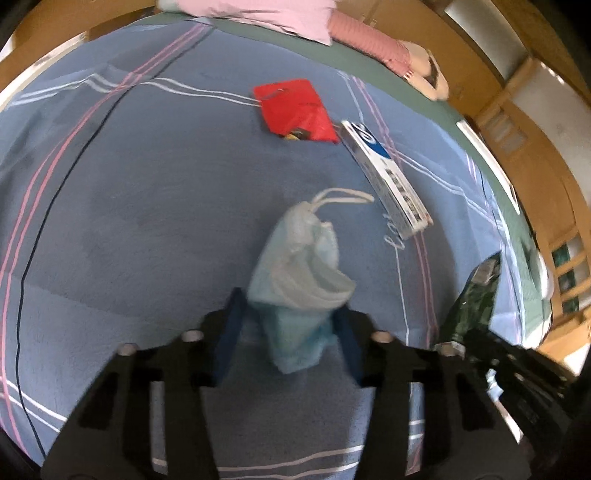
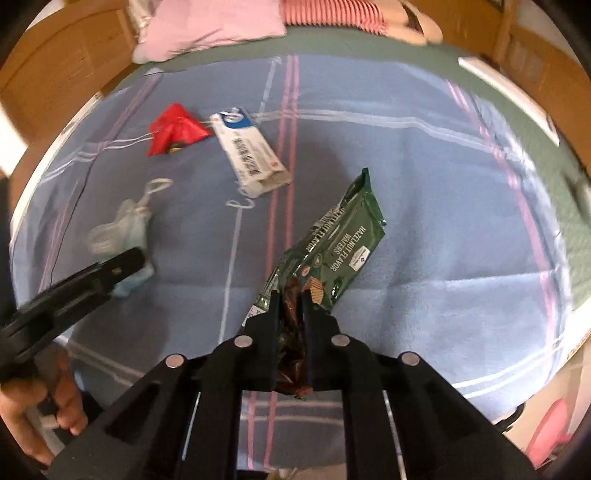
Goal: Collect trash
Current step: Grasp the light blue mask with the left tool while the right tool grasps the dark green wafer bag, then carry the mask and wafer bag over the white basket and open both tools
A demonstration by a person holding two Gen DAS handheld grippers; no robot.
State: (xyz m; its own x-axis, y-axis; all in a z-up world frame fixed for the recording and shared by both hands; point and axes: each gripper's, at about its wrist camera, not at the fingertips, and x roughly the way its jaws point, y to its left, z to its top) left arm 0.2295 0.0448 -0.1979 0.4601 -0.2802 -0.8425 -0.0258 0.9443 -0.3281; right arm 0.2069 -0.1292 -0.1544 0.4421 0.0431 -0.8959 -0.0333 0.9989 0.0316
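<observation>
My left gripper (image 1: 291, 314) is shut on a crumpled light-blue face mask (image 1: 299, 266), held above the blue plaid blanket (image 1: 129, 221); the mask also shows in the right wrist view (image 2: 118, 229). My right gripper (image 2: 290, 299) is shut on a green hazelnut wafer wrapper (image 2: 332, 240), lifted over the blanket; it shows at the right edge of the left wrist view (image 1: 472, 299). A red wrapper (image 1: 295, 110) (image 2: 175, 129) and a white-blue carton (image 1: 384, 177) (image 2: 251, 155) lie on the blanket farther back.
A pink pillow (image 2: 207, 26) and a striped plush toy (image 1: 388, 48) lie at the bed's head. Wooden furniture (image 1: 535, 110) surrounds the bed. A hand (image 2: 40, 406) holds the left gripper (image 2: 122, 266).
</observation>
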